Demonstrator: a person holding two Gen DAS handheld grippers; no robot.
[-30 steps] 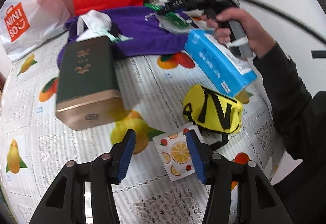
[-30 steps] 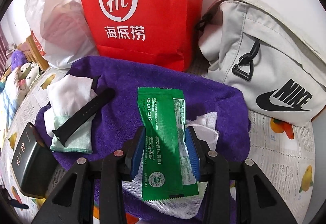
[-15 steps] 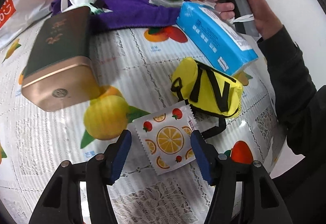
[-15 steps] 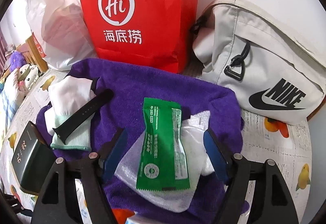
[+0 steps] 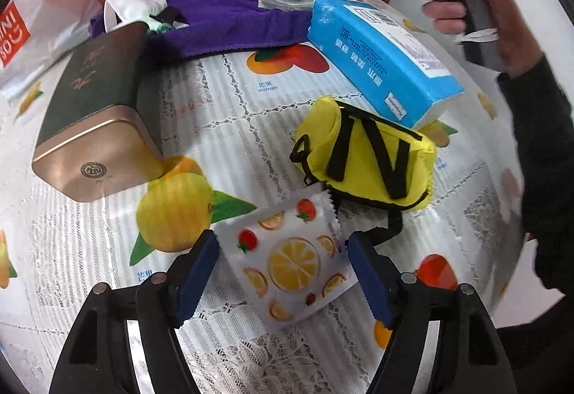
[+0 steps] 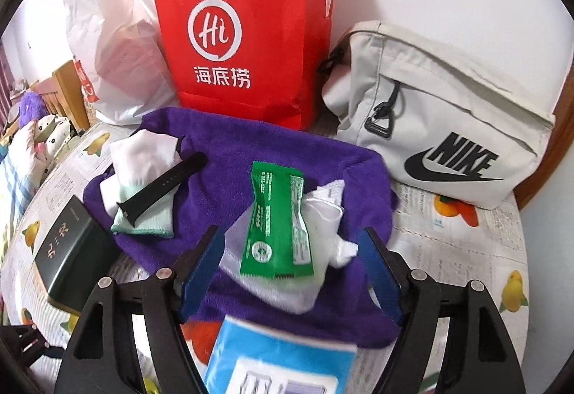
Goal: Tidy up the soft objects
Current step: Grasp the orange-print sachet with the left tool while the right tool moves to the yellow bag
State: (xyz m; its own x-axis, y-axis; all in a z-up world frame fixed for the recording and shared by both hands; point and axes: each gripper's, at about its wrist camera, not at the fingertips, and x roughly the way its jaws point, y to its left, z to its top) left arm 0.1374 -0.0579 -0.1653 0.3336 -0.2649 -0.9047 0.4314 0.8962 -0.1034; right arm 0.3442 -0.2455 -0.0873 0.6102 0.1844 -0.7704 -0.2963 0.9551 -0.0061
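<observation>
- A second ago our right tool (image 6: 292, 268) was clamped on the green sachet (image 6: 278, 220); now its blades stand wide apart, holding nothing, and the sachet lies on a white mesh pouch (image 6: 315, 247) atop the purple towel (image 6: 251, 157). We take that drop-off as finished.
- The sachet sits between and just beyond the right tool's open blades, touching neither; the blue tissue pack (image 6: 280, 361) shows at the near edge below them.
- Our left tool (image 5: 283, 272) has come down closer to the fruit-print sachet (image 5: 290, 261), which was farther off a second ago. We judge this the next pick.
- The left tool's blades are open, empty, and bracket that sachet on its left and right; whether they touch it, we cannot tell. It lies flat on the desk (image 5: 229, 128), its far corner touching the yellow pouch (image 5: 369, 157).
</observation>
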